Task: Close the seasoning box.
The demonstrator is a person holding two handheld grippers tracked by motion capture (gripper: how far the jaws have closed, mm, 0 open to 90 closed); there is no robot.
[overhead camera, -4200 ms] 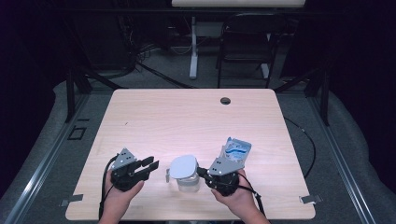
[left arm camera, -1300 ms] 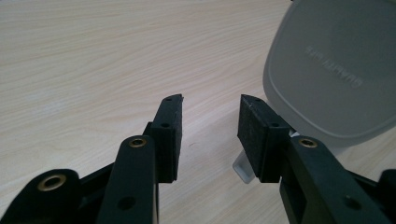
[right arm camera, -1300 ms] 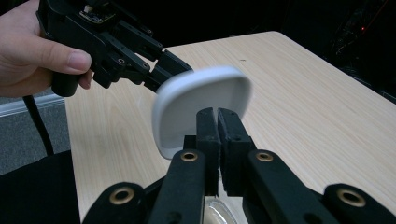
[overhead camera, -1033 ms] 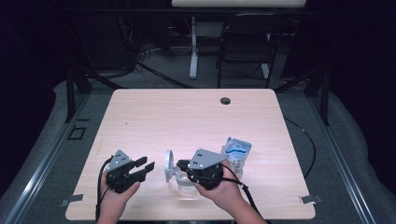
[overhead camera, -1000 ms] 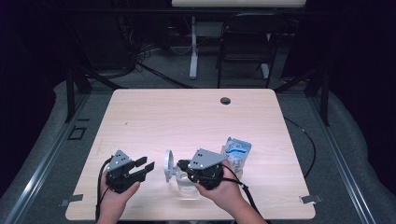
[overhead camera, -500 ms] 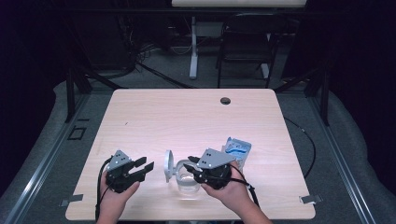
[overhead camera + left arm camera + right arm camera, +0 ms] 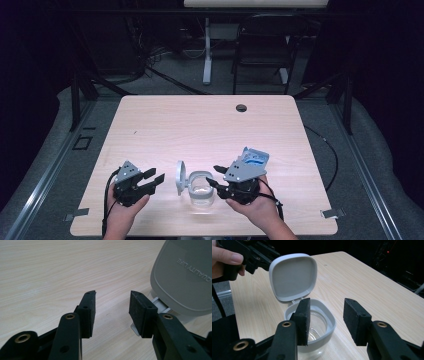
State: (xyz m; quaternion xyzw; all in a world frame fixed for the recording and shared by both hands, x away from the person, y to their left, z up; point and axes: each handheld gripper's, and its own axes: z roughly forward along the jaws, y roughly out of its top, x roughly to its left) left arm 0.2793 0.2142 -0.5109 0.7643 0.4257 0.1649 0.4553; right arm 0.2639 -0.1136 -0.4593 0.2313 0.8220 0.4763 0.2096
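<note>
In the high view the clear jar [image 7: 201, 189] stands near the front edge of the wooden table [image 7: 210, 125], between the left gripper [image 7: 150, 179] and the right gripper [image 7: 218, 176], with its grey hinged lid [image 7: 180, 177] standing up on the left side. The right gripper view shows the hollow inside of the lid [image 7: 292, 276] and the grey rim of the open jar [image 7: 325, 312], with the jaws apart and just opened further, nothing pressed between them. The left gripper view shows the lettered outside of the lid [image 7: 185, 275] just beside its own open, empty jaws, and a blue and white packet [image 7: 254, 158] lies behind the right gripper.
</note>
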